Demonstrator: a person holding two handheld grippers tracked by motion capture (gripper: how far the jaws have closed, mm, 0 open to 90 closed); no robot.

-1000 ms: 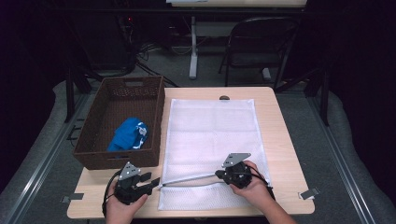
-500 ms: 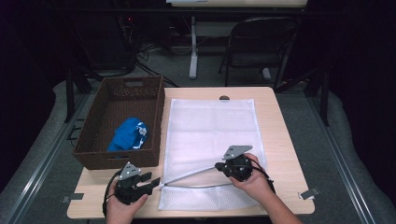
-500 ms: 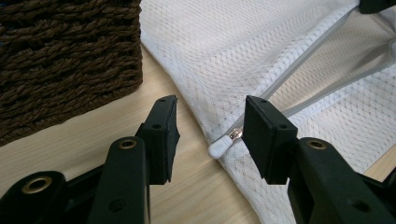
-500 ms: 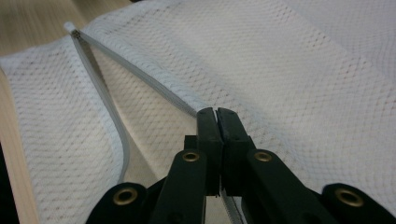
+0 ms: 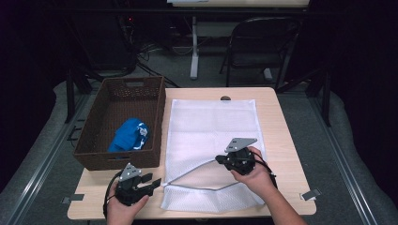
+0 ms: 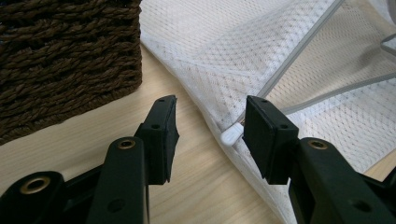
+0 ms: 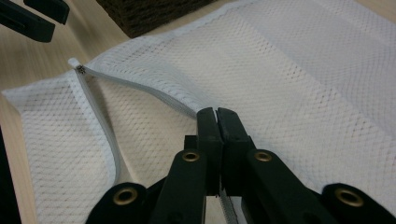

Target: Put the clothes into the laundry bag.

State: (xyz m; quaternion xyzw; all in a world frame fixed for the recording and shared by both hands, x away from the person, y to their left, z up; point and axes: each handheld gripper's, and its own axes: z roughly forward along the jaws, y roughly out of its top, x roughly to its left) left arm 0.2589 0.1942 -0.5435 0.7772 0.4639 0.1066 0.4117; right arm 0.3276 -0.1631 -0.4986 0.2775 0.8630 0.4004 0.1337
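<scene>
Mesh laundry bag (image 5: 213, 136) lies flat on the tabletop (image 5: 281, 122), from the far edge to the near edge, just beside the brown wicker basket (image 5: 94, 140) at the left side. Its zipper (image 5: 197, 168) near the front edge is already partly open, and the mouth gapes a little. The right claw (image 5: 220, 160) is closed tight on the upper zipper edge and holds it above the tabletop. The left claw (image 6: 210, 126) stands about half open at the near left corner of the bag, around the white zipper end (image 6: 232, 135), without pressing on it. A blue cloth (image 5: 129, 136) sits in the basket, so I judge that putting it into the bag is not yet done.
</scene>
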